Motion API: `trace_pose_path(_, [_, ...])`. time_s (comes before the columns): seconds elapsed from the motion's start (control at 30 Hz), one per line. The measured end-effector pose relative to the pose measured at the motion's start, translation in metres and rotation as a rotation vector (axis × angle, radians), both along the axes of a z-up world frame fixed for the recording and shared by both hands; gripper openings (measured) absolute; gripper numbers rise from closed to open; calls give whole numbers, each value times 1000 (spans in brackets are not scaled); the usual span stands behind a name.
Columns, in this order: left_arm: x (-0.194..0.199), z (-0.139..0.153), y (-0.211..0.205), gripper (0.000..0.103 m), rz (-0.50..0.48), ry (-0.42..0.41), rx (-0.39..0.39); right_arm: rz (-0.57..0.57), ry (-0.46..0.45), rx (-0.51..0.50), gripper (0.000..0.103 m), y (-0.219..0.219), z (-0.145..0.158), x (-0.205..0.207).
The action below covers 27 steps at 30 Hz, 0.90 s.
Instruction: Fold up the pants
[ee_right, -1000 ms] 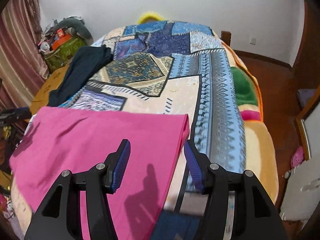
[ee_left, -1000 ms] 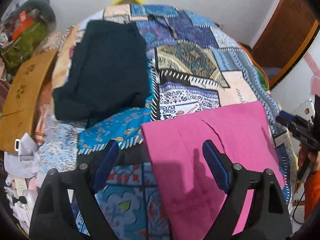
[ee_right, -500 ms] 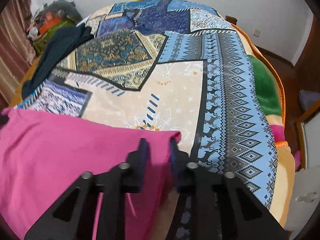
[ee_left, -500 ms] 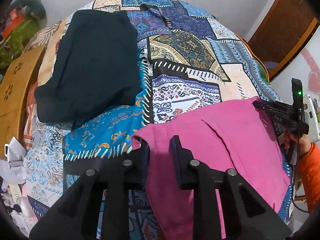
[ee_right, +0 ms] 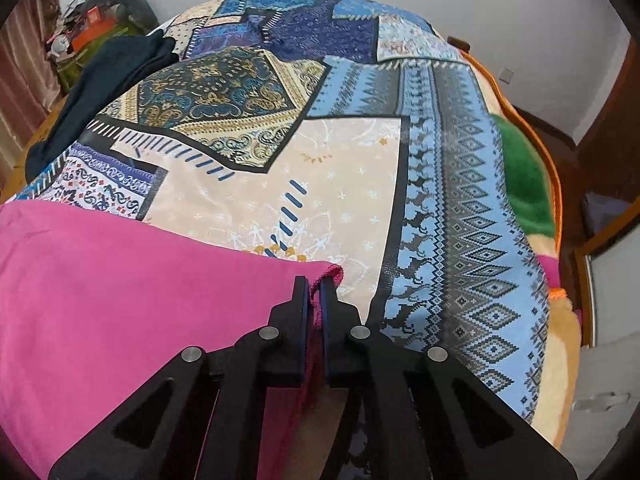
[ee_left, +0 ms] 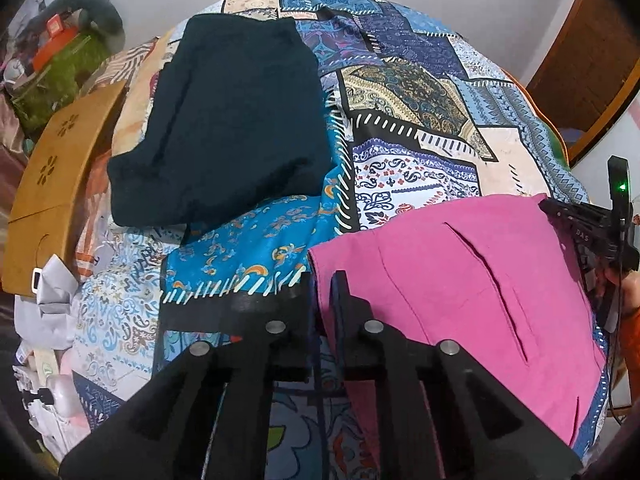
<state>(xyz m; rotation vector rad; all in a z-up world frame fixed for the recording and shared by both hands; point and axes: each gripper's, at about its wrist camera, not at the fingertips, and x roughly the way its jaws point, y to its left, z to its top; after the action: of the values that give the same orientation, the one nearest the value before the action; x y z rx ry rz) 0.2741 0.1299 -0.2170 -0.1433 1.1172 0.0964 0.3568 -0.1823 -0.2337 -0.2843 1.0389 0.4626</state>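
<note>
Pink pants [ee_left: 460, 276] lie flat on a patchwork bedspread [ee_left: 400, 132], near its front edge. My left gripper [ee_left: 322, 280] is shut on the pants' left corner. My right gripper [ee_right: 314, 284] is shut on the right corner of the pink pants [ee_right: 120, 288], where a frayed hem shows between the fingers. The right gripper also shows at the right edge of the left wrist view [ee_left: 588, 236], at the cloth's far corner.
A folded dark garment [ee_left: 228, 120] lies on the bed's back left, also in the right wrist view [ee_right: 100, 84]. A wooden board [ee_left: 52, 184] stands left of the bed. A green and orange blanket [ee_right: 524, 176] hangs at the bed's right side.
Both grippers went from open above the pants to shut on its two front corners. The corners are now pinched between the fingers.
</note>
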Motion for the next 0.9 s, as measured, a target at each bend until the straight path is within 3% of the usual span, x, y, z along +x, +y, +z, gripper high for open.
trace_pose_path(0.13, [-7, 16, -4, 16, -21, -30, 27, 12, -5, -10, 9, -1, 15, -7])
trace_pose_path(0.23, [-12, 33, -9, 31, -34, -79, 40, 2, -33, 37, 19, -4, 37, -15])
trace_pose_path(0.43, [-10, 62, -24, 42, -61, -167, 75, 83, -95, 200, 39, 11, 88, -45])
trace_pose_path(0.6, [-4, 74, -37, 62, -101, -212, 76, 186, -78, 304, 52, 43, 102, -63])
trace_pose_path(0.7, [4, 65, -46, 75, -135, -183, 54, 210, -49, 322, 59, 61, 94, -67])
trace_pose_path(0.9, [20, 20, -62, 76, -191, -33, 64, 210, 91, 302, 60, 86, 54, -66])
